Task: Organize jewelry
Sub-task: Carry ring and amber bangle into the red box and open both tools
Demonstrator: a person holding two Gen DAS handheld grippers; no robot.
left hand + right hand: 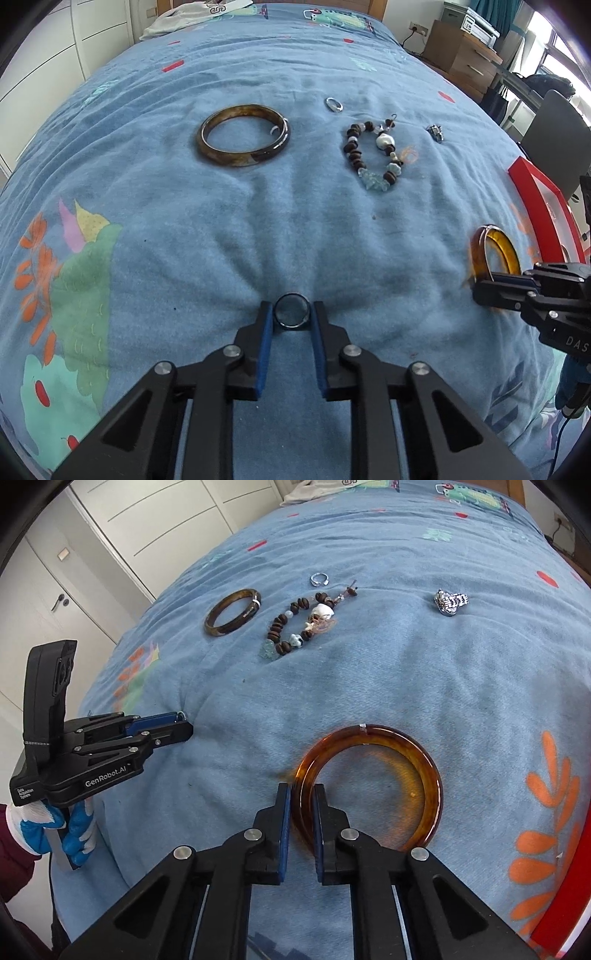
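Left wrist view: left tongs (292, 314) are clamped on a dark ring (291, 314) low on the blue bed cover (184, 206); beyond lie a brown bangle (245, 135), a small silver ring (333, 104) and a beaded bracelet (376, 155).

Right wrist view: right tongs (301, 797) pinch the near-left rim of an amber bangle (369, 786) resting on the cover; a red box (576, 867) edges the right.

Dark ring (291, 310), amber bangle (369, 786) – flat on blue bedspread (184, 206)
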